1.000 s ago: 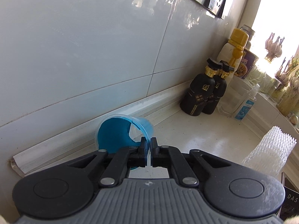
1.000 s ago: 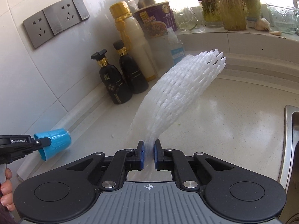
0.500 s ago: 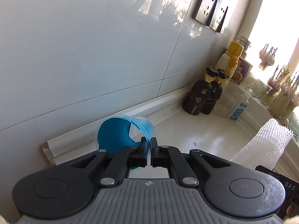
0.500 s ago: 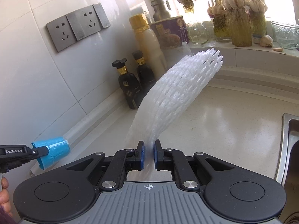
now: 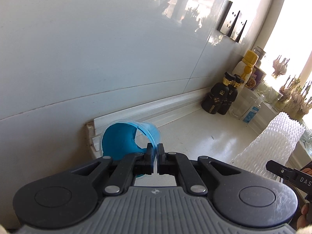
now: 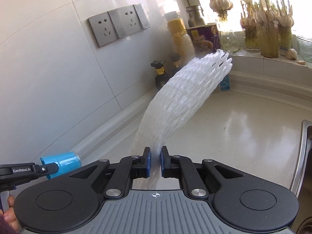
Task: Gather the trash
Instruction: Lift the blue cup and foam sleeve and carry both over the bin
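Left wrist view, near to far: left gripper (image 5: 156,152) clamping, jaws nearly together, on the thin rim of a blue-labelled clear plastic cup (image 5: 124,138), cup held on its side with the open mouth facing the camera, off the cream countertop (image 5: 197,136). Right of it, white foam fruit net (image 5: 273,140) rising beside the black tip of the right gripper (image 5: 280,170). Beyond, white wall trim (image 5: 156,107) running along the base of the grey tiled wall (image 5: 97,48). Farther along, two dark bottles with gold collars (image 5: 220,97) standing side by side near the trim, a yellow-capped white bottle (image 5: 246,66) behind them, a small blue-labelled clear bottle (image 5: 253,109) to their right. Grey wall sockets (image 5: 233,25) higher up.

Right wrist view, near to far: right gripper (image 6: 155,156) pinching the bottom end of the foam fruit net (image 6: 183,97), jaws closed on the squashed foam, net arching up and to the right above the countertop (image 6: 234,126). At lower left, left gripper (image 6: 42,169) holding the cup (image 6: 64,161), part of a hand (image 6: 7,212) below it. At right edge, steel sink rim (image 6: 302,152). Beyond the net, dark bottles (image 6: 161,74), yellow-capped bottle (image 6: 179,35), purple canister (image 6: 204,37), wall sockets (image 6: 117,25). Farthest, sprouting garlic bulbs in glass jars (image 6: 269,31) lining the sunlit window ledge (image 6: 273,64).
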Motion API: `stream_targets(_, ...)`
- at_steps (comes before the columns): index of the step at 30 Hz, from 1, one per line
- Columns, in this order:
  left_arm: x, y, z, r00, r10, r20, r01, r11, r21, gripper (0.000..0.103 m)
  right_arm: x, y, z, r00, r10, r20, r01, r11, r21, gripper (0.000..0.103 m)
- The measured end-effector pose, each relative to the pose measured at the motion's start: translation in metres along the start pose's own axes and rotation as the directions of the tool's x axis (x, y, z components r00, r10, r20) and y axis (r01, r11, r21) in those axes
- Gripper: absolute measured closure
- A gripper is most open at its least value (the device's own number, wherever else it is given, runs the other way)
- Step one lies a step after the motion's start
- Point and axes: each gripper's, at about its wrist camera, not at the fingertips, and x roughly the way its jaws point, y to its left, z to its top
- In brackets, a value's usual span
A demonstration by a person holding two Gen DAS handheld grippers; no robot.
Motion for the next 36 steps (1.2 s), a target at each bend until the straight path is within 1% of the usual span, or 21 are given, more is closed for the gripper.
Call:
stream_targets(8,-0.028,0.029,-0.019,0.999,0.034,0.006,-0.034,0.997,-0.071,0.101,-0.010,0.039,-0.017,0.996,0.078,-0.043,-0.082,0.993,-0.083,0.094)
stream_targets(15,-0.048,0.060,-0.047,0.997,0.079,-0.015,-0.080,0.987,-0.137,0.101,-0.010,0.085,-0.045,0.978,0.161,-0.131,-0.184,0.966,-0.184,0.094)
stream_targets(20,-0.058,0.086,-0.069,0.992,0.116,-0.052,-0.125,0.968,-0.216,0.101,-0.010,0.118,-0.071,0.954,0.218,-0.204,-0.267,0.930,-0.252,0.094)
stream_targets(25,-0.065,0.109,-0.089,0.985,0.154,-0.080,-0.170,0.947,-0.271,0.101,-0.008,0.142,-0.097,0.928,0.253,-0.274,-0.332,0.896,-0.296,0.094)
stream_targets(31,-0.074,0.138,-0.122,0.974,0.192,-0.119,-0.222,0.912,-0.345,0.100,0.002,0.159,-0.135,0.893,0.232,-0.385,-0.377,0.853,-0.361,0.094)
stream_targets(36,-0.068,0.158,-0.156,0.960,0.208,-0.190,-0.268,0.879,-0.394,0.100,0.019,0.171,-0.172,0.851,0.181,-0.493,-0.410,0.817,-0.406,0.094)
